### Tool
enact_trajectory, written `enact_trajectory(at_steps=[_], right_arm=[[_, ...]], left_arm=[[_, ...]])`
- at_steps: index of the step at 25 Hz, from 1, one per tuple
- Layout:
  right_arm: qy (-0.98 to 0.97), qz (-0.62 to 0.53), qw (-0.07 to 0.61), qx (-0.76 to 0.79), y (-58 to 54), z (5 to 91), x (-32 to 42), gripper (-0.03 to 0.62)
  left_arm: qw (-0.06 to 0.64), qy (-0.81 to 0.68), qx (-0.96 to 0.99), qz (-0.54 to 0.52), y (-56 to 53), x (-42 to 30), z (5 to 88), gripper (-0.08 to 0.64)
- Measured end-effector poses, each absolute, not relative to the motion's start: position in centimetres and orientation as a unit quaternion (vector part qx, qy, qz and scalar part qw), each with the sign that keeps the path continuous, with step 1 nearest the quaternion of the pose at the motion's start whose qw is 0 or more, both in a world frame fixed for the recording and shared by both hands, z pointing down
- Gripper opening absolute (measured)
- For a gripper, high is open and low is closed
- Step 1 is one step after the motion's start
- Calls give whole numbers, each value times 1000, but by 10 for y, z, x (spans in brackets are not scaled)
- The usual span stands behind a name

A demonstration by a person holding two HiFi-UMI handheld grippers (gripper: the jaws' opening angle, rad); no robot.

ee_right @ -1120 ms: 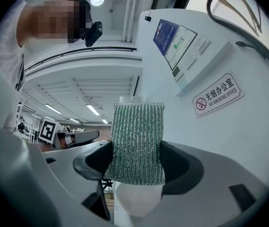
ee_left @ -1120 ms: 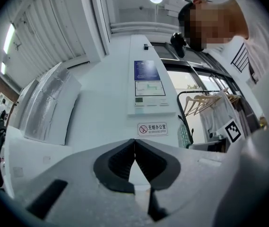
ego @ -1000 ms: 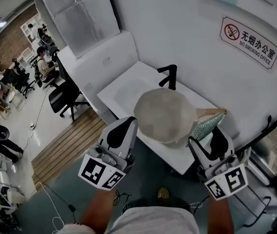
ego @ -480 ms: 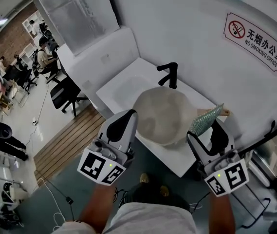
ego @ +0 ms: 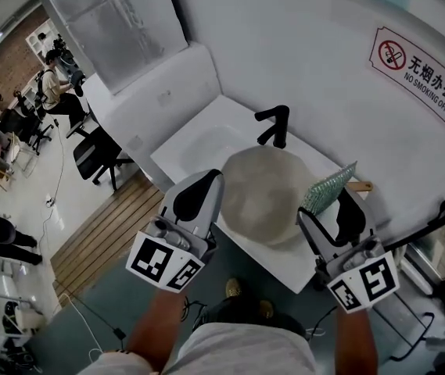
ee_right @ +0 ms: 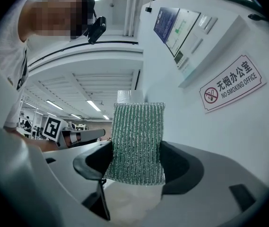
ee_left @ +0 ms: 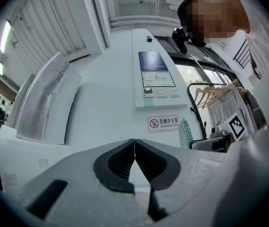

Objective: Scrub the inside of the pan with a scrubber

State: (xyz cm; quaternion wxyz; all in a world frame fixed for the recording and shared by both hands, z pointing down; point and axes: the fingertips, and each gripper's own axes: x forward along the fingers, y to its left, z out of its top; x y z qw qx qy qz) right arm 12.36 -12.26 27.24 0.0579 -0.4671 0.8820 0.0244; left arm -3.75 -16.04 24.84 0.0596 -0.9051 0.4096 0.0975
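Observation:
A pale round pan (ego: 260, 194) rests on the white sink counter (ego: 193, 141), and its wooden handle (ego: 360, 185) pokes out to the right. My left gripper (ego: 200, 199) hovers at the pan's left edge; its jaws (ee_left: 134, 148) are shut with nothing between them. My right gripper (ego: 339, 211) is at the pan's right edge, shut on a green ribbed scrubber (ego: 328, 187) that stands upright between the pads (ee_right: 136, 143). The scrubber hides part of the pan's handle.
A black faucet (ego: 275, 125) stands just behind the pan. A white wall with a no-smoking sign (ego: 424, 67) rises behind the sink. Down to the left are wooden flooring (ego: 105, 237) and office chairs (ego: 97, 156). A shoe (ego: 233, 289) shows under the counter's front edge.
Both grippers have moved in closer over the pan's two sides. The scrubber has stayed clamped in the right gripper and now stands more upright beside the pan.

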Motion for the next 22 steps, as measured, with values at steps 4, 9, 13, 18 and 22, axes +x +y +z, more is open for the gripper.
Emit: enact_trajectory(at_steps=[4, 9, 13, 18, 22], right_arm=[[877, 22, 48, -477, -143, 276, 111, 304], [869, 19, 36, -492, -169, 281, 92, 304], [863, 19, 27, -503, -186, 286, 77, 304], [857, 14, 11, -515, -200, 295, 67, 304], [857, 5, -15, -515, -211, 306, 64, 304]], left_arm=[[54, 406, -908, 84, -184, -49, 258, 17], [33, 398, -915, 59, -217, -64, 278, 17], [2, 389, -920, 39, -242, -70, 300, 18], [-42, 395, -918, -1, -269, -77, 330, 20], [-67, 402, -912, -32, -282, -78, 348, 23]])
